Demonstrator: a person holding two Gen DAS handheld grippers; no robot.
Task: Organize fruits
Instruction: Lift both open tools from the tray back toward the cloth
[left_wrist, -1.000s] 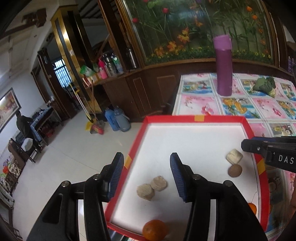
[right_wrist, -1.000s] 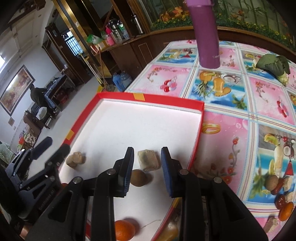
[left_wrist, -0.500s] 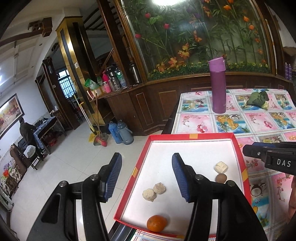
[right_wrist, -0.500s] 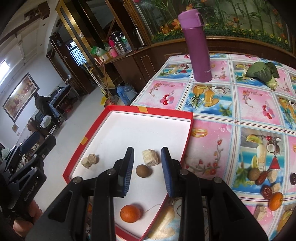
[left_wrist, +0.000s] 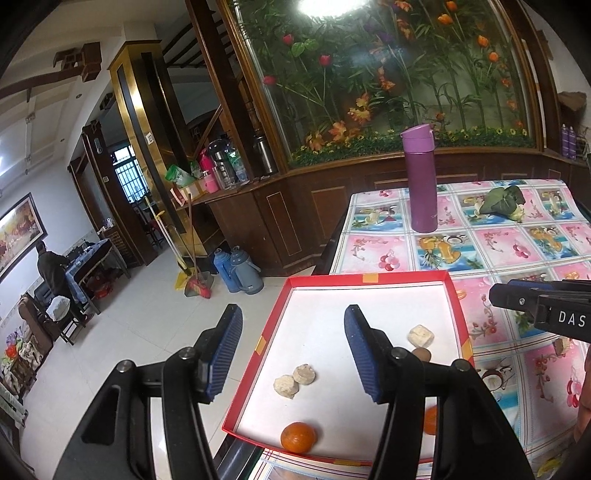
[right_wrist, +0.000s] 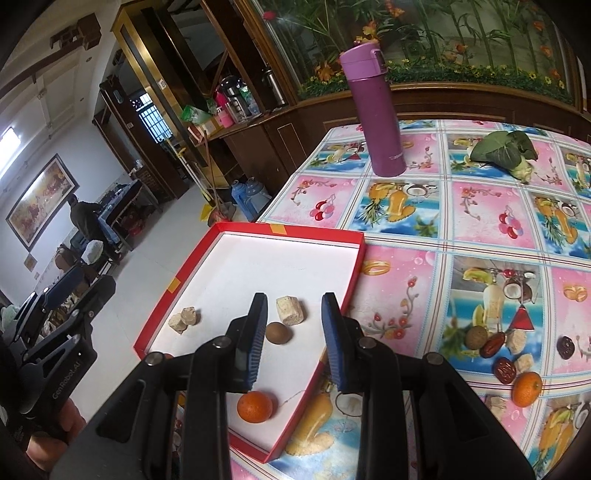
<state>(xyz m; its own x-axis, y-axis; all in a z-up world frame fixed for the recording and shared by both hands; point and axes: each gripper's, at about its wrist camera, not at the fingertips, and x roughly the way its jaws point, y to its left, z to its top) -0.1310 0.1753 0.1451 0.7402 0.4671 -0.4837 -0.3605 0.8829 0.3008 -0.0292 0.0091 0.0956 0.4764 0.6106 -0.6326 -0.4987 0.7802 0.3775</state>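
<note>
A red-rimmed white tray (left_wrist: 458, 314) (right_wrist: 352, 284) lies at the table's near left corner. In it lie two beige chunks (left_wrist: 294, 380) (right_wrist: 184, 319), a beige cube (left_wrist: 420, 335) (right_wrist: 290, 310), a brown round fruit (right_wrist: 279, 333) and oranges (left_wrist: 298, 436) (right_wrist: 255, 406). My left gripper (left_wrist: 293, 354) is open and empty, high above the tray's left edge. My right gripper (right_wrist: 293, 339) is open and empty above the tray's right part. Loose fruits lie on the tablecloth at the right: an orange (right_wrist: 527, 388), dates (right_wrist: 493, 345) and a brown nut (right_wrist: 476, 338).
A purple flask (left_wrist: 421, 181) (right_wrist: 373, 110) stands at the table's back. A leafy green vegetable (left_wrist: 504, 201) (right_wrist: 504, 149) lies at the back right. The table's left edge drops to a tiled floor (left_wrist: 110, 332). The right gripper's tip shows in the left wrist view (left_wrist: 539, 302).
Both grippers have risen and pulled back from the tray, so the tray and its contents look smaller. The tray's contents have not moved. Both stay open.
</note>
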